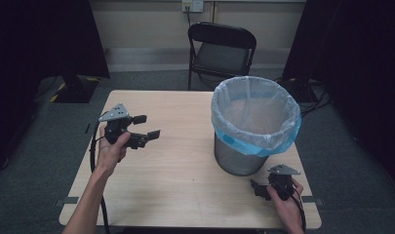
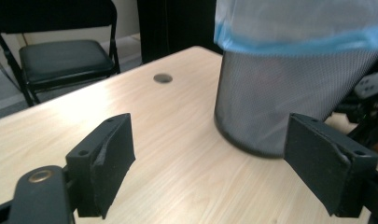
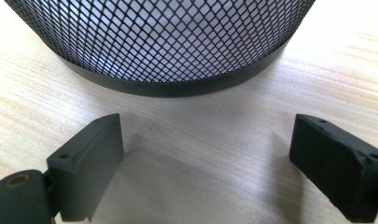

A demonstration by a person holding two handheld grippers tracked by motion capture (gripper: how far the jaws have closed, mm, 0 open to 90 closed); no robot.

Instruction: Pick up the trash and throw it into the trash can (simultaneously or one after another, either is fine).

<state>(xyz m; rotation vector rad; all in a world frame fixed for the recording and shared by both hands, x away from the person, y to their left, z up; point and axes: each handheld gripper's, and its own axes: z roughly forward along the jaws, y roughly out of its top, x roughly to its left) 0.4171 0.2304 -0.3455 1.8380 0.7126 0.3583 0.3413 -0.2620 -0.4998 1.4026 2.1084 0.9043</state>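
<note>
Left gripper (image 1: 147,126) is hovering over the table's (image 1: 175,170) 9 o'clock zone, held in the person's left hand (image 1: 110,148), forearm coming in from approx 7 o'clock. Jaws are standing spread wide w/ nothing between them — confirmed in the left gripper view (image 2: 214,163), where bare wood is showing across the gap. Grey three-cornered plate is sitting on top of the unit, cable trailing down toward the table edge.

Right gripper (image 1: 259,190) is sitting low at approx 5 o'clock, near the front-right corner, in the right hand (image 1: 287,202). Jaws are likewise spread apart, gripping nothing; the right gripper view (image 3: 210,163) is showing open tabletop between the pads.

Mesh wastebasket (image 1: 240,157) is standing upright at approx 3 o'clock on the table, right of centre, lined w/ a translucent white-and-blue bin liner (image 1: 256,119) folded over the rim. Interior is looking vacant as far as the high view reaches. Right gripper is pointing at the basket's lower wall (image 3: 177,42) from just beside it, not touching — base ring is resting flat on the wood. Left gripper is aiming at the same basket (image 2: 280,98) from well apart.

Black folding chair (image 1: 222,48) is standing beyond the table at 12 o'clock. Round cable hole (image 2: 163,78) is showing in the tabletop in the left gripper view.
</note>
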